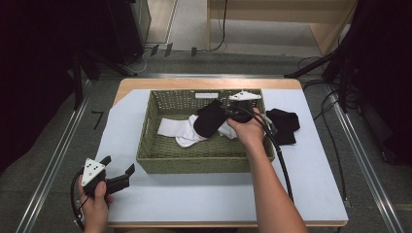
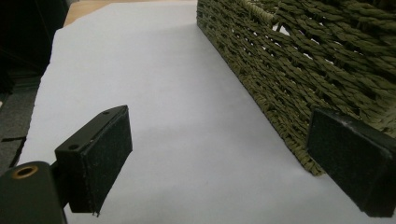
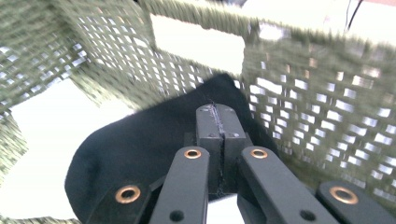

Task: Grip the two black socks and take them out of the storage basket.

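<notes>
**1 black sock pinched over the basket**

2 jaws of the right gripper (image 3: pixel 216 140) are pressed together on a black sock (image 1: pixel 210 119), hanging inside the woven basket (image 1: pixel 145 145) above white socks (image 1: pixel 177 130), long axis slanting toward the far right corner. Left gripper (image 1: pixel 119 171) rests wide open, holding nothing, on the surface (image 1: pixel 311 165).

No legible text, brand, number or sign; the white label (image 1: pixel 206 95) on the basket (image 1: pixel 160 160) reads blank.
</notes>
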Demonstrator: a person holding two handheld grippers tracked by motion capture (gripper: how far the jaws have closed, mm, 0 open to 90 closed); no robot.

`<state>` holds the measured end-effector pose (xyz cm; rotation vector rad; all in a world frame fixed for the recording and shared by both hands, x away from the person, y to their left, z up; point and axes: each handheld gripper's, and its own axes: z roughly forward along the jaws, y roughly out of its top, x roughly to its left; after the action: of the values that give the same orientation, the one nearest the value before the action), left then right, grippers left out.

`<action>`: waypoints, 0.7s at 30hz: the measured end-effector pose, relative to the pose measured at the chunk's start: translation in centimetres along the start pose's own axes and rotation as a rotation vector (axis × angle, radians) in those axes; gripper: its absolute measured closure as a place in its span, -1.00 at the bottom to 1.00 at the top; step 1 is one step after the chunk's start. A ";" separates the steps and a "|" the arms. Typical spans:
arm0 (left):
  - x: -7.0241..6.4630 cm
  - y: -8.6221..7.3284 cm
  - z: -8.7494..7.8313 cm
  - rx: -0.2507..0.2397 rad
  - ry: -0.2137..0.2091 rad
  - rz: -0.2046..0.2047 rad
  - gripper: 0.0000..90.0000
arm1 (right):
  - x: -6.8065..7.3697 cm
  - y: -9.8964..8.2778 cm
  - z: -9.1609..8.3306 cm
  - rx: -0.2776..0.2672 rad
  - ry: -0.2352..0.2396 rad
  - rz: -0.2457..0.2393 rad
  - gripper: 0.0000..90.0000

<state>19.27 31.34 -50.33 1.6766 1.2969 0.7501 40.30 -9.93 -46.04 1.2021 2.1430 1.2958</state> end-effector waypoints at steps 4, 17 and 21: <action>0.0 0.0 0.0 0.002 0.001 0.004 -0.81 | 0.2 0.4 -0.6 -0.043 -0.012 -0.017 1.00; 0.0 0.0 0.0 0.000 -0.003 0.003 -0.81 | -1.9 -0.9 2.9 0.112 -0.070 0.119 0.34; 0.0 0.0 0.0 0.000 -0.006 0.000 -0.81 | -1.0 -0.5 2.0 0.108 0.014 0.043 0.85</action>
<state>19.25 31.38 -50.32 1.6774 1.2933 0.7447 42.01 -9.80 -47.57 1.2919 2.2339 1.2235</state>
